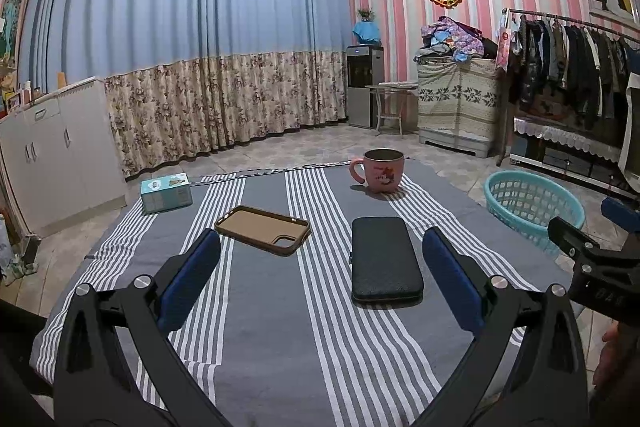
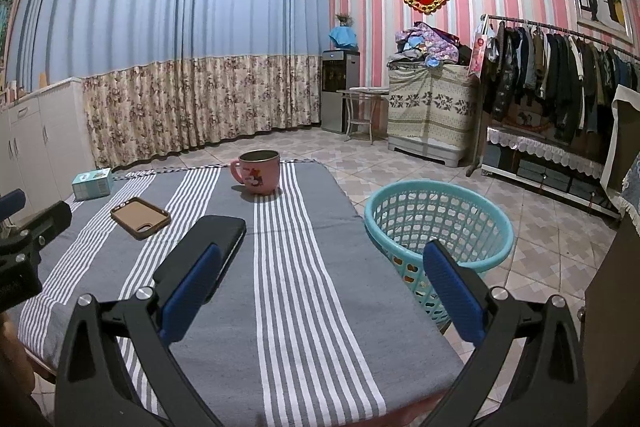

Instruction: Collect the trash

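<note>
Both claws, the left gripper and right gripper, hover spread and empty, so with no obvious trash ahead, either might wrongly bin the brown phone case in the turquoise plastic basket beside the right one.

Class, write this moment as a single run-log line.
left gripper: open, empty | right gripper: open, empty | table: cup, two phone cases, box | basket: on floor beside table
</note>
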A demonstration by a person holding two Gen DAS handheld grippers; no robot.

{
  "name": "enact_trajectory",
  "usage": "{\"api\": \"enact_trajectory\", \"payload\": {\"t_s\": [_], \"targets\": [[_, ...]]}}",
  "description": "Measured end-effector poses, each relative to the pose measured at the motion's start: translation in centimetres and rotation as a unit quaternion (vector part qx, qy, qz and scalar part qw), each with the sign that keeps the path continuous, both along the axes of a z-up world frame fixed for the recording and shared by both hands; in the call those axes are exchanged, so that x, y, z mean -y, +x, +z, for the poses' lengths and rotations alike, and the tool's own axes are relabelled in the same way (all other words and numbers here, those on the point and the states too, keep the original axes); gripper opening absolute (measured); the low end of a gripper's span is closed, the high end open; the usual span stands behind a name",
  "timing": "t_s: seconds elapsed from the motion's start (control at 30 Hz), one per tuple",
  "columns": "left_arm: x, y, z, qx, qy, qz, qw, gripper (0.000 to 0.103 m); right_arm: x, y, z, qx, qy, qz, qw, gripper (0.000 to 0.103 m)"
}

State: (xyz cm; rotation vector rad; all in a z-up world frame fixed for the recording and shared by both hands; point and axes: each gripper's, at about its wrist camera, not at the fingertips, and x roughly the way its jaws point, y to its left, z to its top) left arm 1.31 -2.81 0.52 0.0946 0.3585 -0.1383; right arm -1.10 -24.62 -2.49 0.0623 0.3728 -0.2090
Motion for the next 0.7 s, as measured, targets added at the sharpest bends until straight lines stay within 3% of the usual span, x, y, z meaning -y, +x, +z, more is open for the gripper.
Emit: {"api": "enact_trajectory", "payload": {"t_s": [0.7], "targets": [[0.06,0.00,0.43,0.000,0.000,-0.003,1.0000,0.098,-0.07,0.11,0.02,-0.002,0.001,-0.001,1.000,0.099]]}}
